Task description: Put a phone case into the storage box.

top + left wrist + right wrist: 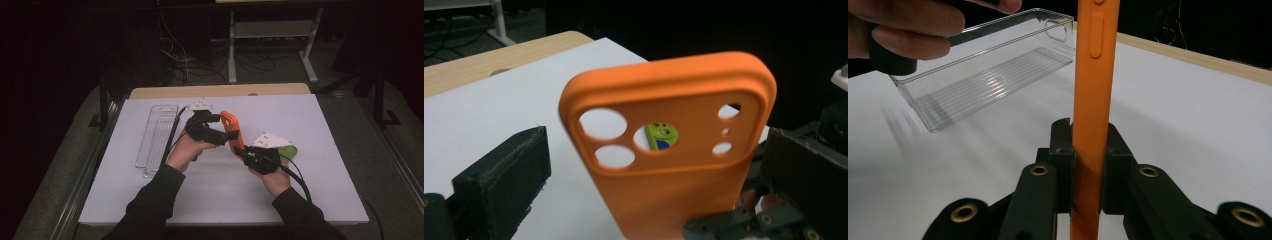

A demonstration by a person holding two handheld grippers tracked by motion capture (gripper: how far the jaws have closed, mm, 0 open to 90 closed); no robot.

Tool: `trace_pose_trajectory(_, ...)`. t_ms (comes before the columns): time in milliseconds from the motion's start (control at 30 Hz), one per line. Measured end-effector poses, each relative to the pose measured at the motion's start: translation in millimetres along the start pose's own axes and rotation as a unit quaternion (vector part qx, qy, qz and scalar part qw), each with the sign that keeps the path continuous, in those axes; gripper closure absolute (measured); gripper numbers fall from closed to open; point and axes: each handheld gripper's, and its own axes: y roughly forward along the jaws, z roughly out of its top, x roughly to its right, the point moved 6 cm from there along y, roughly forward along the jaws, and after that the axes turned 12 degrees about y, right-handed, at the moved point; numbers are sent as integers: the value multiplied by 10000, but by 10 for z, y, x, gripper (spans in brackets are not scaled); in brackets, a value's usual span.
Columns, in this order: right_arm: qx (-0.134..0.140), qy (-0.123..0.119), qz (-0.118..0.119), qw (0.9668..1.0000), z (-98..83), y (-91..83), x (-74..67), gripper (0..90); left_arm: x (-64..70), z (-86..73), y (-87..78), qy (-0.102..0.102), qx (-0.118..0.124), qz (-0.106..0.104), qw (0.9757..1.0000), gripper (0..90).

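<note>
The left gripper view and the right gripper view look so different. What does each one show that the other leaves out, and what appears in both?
Left gripper view alone: the orange phone case seen flat on, with its camera cut-outs, and a green item glimpsed through one hole, between the left tongs, which stand wide open. Right gripper view alone: the case edge-on with its side buttons, pinched by the right tongs, plus a clear plastic tray and a hand. Both share the case and the white table cover.

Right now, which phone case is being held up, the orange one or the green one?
The orange phone case: the right gripper pinches its edge, lifted off the table. The green case lies flat behind that hand.
</note>
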Motion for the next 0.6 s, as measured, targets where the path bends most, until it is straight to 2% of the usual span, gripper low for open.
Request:
trace_pose_trajectory(133, 3, -4, 23, 10000, 0, 5, -14, 783, 2, 12, 48, -14, -14, 7, 10000, 0)
trace_pose_trajectory(200, 7, -14, 26, 10000, 0, 7, -17, 783, -2, 21, 67, -99, 70, 22, 9999, 0)
trace_pose_trajectory(300, -12, -15, 38, 10000, -4, 8, -22, 783, 2, 28, 72, -125, 113, -18, 9999, 5)
trace_pose_trajectory(500, -27, -13, 41, 10000, -7, 10, -24, 784, 5, 40, 73, -84, 187, -33, 9998, 110)
trace_pose_trajectory(600, -21, -3, 47, 10000, -5, 10, -23, 784, 13, 49, 72, -59, 252, -40, 9997, 122)
